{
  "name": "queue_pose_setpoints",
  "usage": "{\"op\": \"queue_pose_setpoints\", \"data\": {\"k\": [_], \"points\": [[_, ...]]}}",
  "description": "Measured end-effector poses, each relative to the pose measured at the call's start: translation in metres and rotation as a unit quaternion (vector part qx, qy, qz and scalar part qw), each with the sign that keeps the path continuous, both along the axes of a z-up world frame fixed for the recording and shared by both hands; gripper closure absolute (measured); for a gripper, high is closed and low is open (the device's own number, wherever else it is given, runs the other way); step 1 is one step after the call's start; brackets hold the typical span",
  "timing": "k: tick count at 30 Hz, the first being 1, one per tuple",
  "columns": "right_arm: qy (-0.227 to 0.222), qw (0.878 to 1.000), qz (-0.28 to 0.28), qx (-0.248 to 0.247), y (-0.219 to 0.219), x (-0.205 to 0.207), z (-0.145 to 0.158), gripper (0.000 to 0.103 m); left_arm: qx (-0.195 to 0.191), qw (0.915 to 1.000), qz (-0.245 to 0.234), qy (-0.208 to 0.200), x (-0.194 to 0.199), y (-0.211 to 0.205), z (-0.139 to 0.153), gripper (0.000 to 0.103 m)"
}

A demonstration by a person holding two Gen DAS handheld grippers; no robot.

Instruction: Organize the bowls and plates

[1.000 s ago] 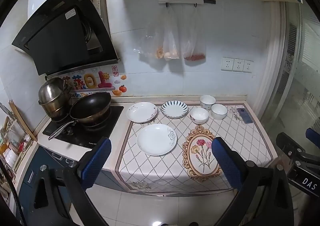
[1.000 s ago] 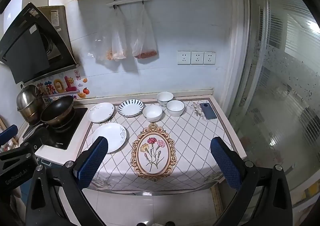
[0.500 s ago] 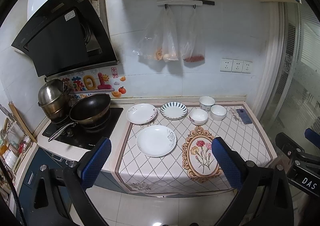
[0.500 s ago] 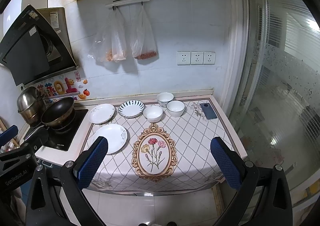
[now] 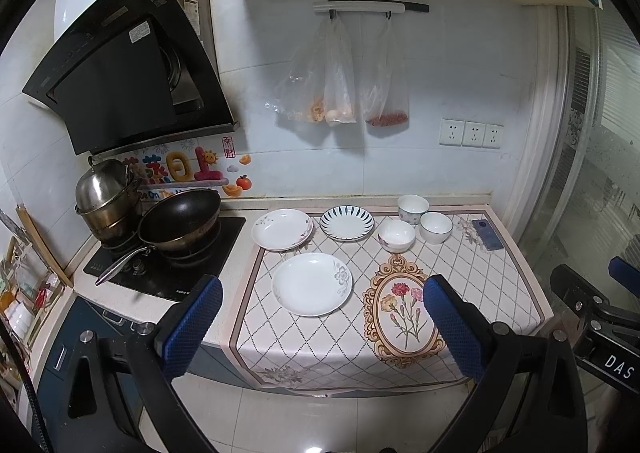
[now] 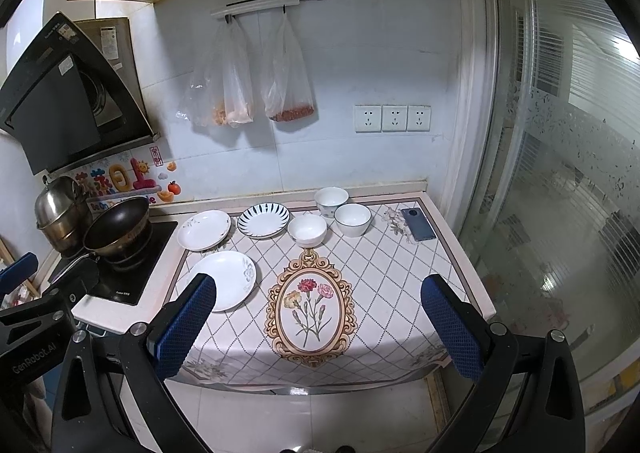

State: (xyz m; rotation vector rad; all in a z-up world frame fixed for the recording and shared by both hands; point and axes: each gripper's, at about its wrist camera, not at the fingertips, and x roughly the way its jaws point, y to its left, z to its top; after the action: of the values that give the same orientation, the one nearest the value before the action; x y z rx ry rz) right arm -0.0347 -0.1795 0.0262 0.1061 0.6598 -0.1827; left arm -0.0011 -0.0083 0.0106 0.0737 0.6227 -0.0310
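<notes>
Three plates lie on the counter's patterned cloth: a white plate with a grey flower (image 5: 312, 284) (image 6: 224, 280) in front, a floral-rimmed plate (image 5: 282, 229) (image 6: 204, 230) behind it, and a blue-striped plate (image 5: 347, 223) (image 6: 263, 220) to its right. Three white bowls stand right of the plates: one in front (image 5: 396, 235) (image 6: 307, 229), one at the back (image 5: 413, 208) (image 6: 331, 201), one on the right (image 5: 436, 227) (image 6: 353, 219). My left gripper (image 5: 322, 321) and right gripper (image 6: 320, 319) are both open and empty, held in front of the counter, away from the dishes.
A black wok (image 5: 180, 219) and a steel pot (image 5: 106, 193) sit on the stove at the left. A phone (image 5: 487, 235) (image 6: 418, 229) lies at the counter's back right. Plastic bags (image 5: 340, 93) hang on the wall. A glass partition (image 6: 560, 193) stands on the right.
Both views have lifted and tilted very slightly; the counter sits marginally lower and further in the frames. Nothing on the counter has moved.
</notes>
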Motion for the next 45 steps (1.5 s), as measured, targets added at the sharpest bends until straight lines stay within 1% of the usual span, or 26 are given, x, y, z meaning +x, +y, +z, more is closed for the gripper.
{"op": "queue_pose_setpoints", "data": {"k": [34, 45], "points": [[-0.003, 1.0, -0.003, 0.005, 0.0, 0.0, 0.004, 0.0, 0.0, 1.0, 0.0, -0.003, 0.0, -0.003, 0.002, 0.0], [-0.008, 1.0, -0.008, 0.008, 0.003, 0.004, 0.006, 0.0, -0.002, 1.0, -0.005, -0.004, 0.007, -0.007, 0.01, 0.0]]}}
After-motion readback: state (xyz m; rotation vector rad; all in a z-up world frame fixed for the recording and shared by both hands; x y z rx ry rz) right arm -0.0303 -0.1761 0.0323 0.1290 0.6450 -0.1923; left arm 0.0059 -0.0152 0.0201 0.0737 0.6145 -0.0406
